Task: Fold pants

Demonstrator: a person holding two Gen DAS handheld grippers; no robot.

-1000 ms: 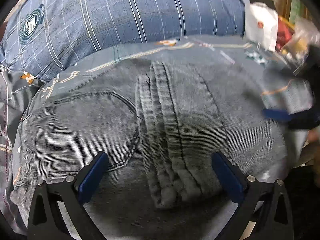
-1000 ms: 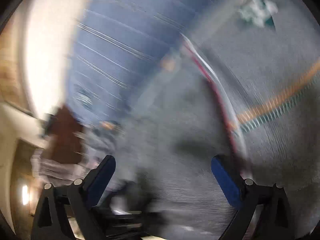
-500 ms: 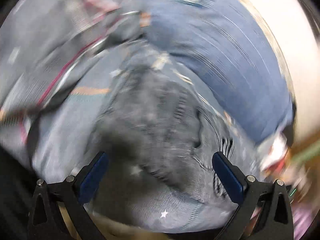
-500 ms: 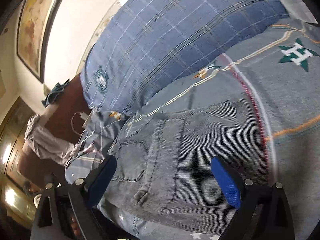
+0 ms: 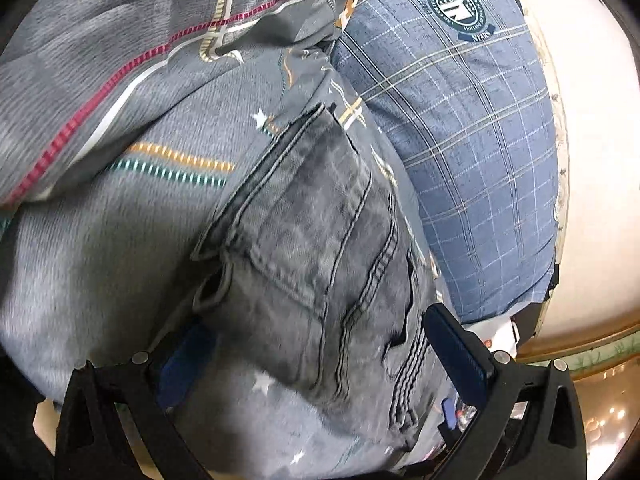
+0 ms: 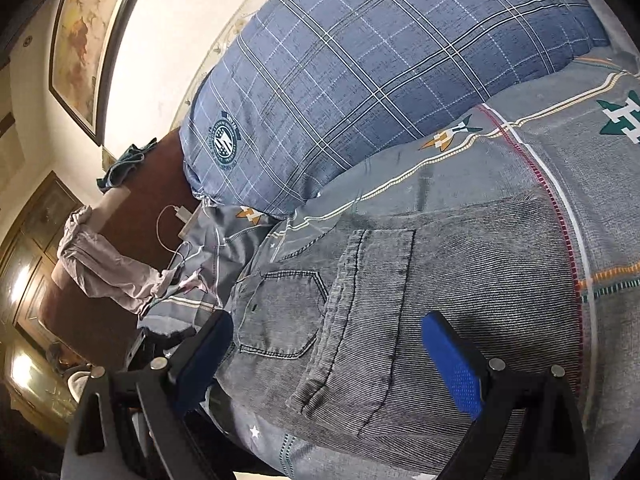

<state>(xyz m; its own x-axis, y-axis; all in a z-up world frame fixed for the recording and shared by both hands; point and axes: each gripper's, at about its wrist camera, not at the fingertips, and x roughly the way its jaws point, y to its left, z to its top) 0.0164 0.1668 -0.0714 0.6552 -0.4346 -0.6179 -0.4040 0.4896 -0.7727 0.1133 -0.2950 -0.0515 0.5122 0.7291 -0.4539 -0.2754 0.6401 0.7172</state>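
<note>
A round badge is seen on the blue pillow (image 6: pixel 360 92), but its words are too small to be read. A green "H" is printed on the gray bed sheet (image 6: pixel 520 152). The folded pants (image 6: pixel 400 300) are laid on the sheet near the pillow. The blur from before is gone. The left gripper (image 5: pixel 320 360) and right gripper (image 6: pixel 328 360) are held apart over the pants, with nothing gripped.

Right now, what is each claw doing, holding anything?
Left claw: open, holding nothing, over the folded jeans.
Right claw: open, holding nothing.
</note>
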